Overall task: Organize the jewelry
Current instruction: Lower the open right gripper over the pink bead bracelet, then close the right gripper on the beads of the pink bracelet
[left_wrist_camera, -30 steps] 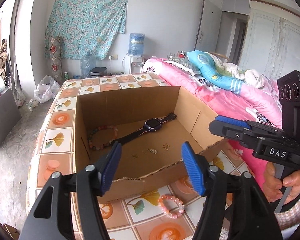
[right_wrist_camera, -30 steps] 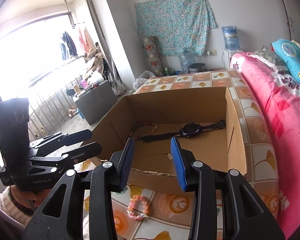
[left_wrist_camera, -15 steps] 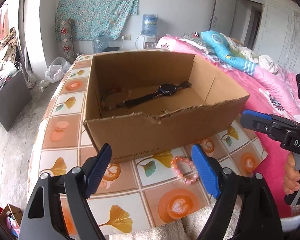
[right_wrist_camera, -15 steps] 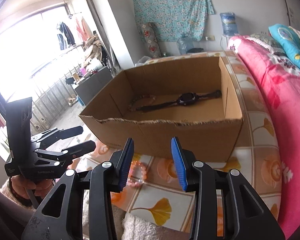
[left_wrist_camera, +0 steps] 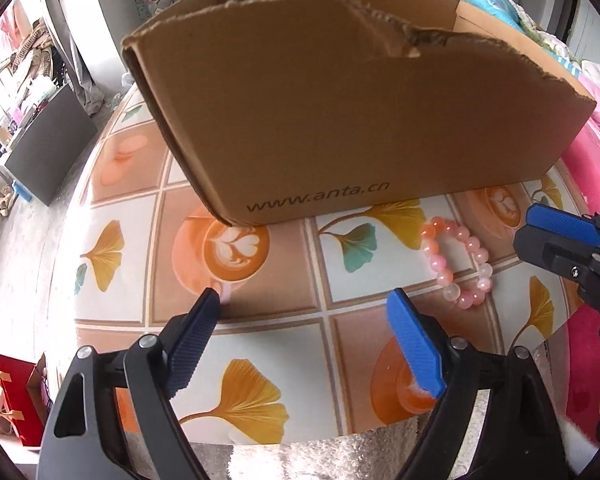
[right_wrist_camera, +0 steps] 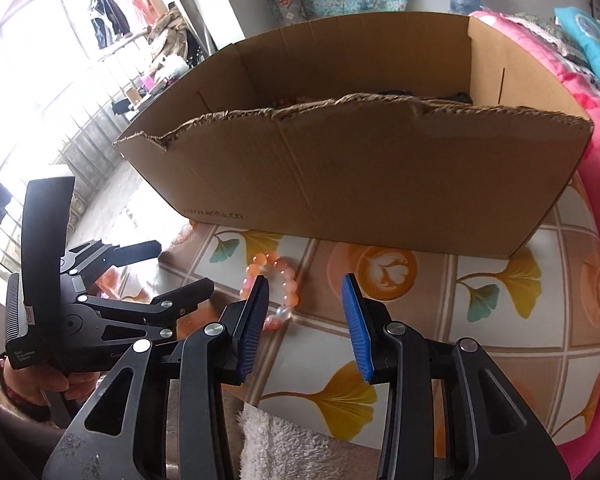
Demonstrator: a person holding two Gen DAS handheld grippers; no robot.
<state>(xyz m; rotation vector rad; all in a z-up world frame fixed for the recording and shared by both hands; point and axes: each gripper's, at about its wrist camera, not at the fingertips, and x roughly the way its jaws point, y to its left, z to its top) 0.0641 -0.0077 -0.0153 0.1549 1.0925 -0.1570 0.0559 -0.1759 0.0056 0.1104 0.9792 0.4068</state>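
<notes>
- Left wrist view: the pink bracelet lies on the tabletop at right, outside the box; the left tongs, which have just been opening, are spread and empty.
- Right wrist view: the right tongs are partly spread, empty, just beside the bracelet; the box contents are mostly hidden; this piece remains to be boxed.
</notes>
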